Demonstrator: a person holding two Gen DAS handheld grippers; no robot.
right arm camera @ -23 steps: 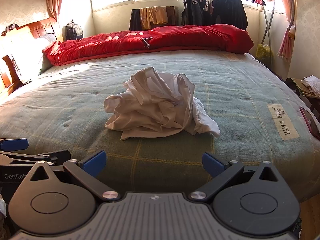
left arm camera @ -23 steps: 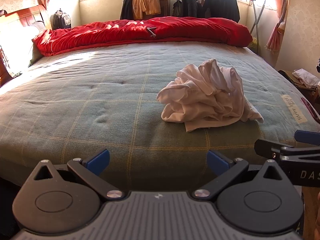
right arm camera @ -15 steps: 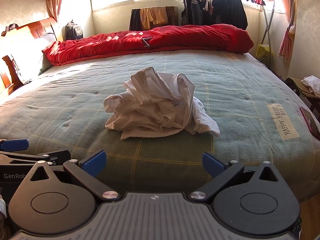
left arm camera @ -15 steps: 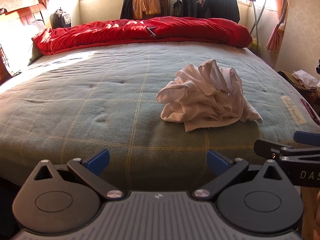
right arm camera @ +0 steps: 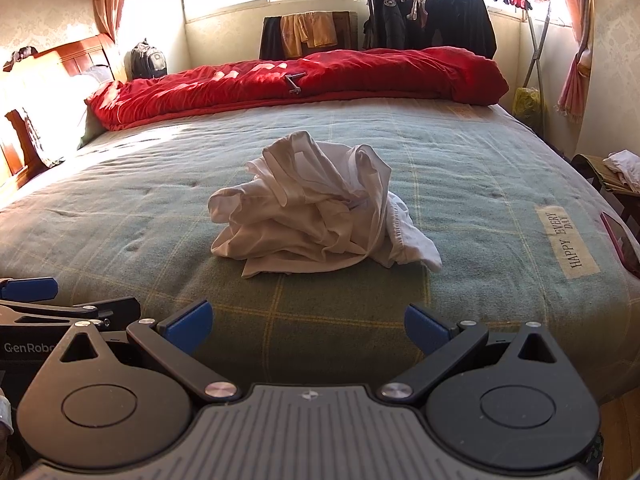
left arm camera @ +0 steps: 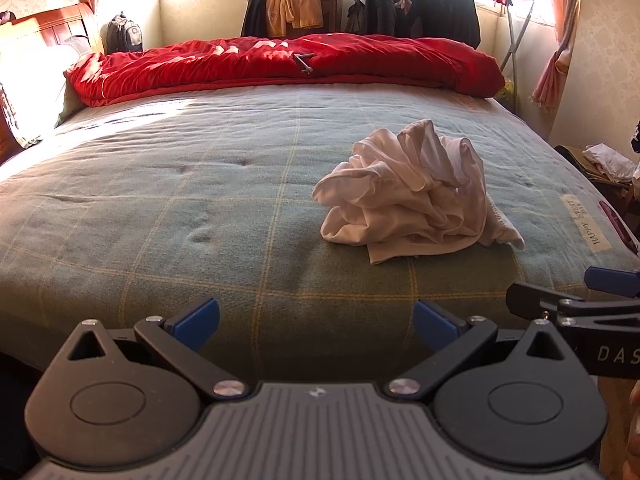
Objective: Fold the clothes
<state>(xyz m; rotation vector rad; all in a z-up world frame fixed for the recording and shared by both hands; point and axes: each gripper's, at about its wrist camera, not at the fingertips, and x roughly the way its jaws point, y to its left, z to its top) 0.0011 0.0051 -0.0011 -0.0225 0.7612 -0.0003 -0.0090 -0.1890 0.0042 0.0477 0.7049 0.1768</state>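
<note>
The white garment [right arm camera: 320, 220] lies crumpled on the green bedspread [right arm camera: 120, 220], centre frame in the right wrist view, right of centre in the left wrist view. The right gripper [right arm camera: 308, 322] faces it more squarely. Both it and the left gripper [left arm camera: 316, 320] are fully open, empty, and well apart from the garment.

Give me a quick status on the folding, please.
Left tool and right tool open, empty. White garment crumpled on bed, untouched. Path clear.
</note>
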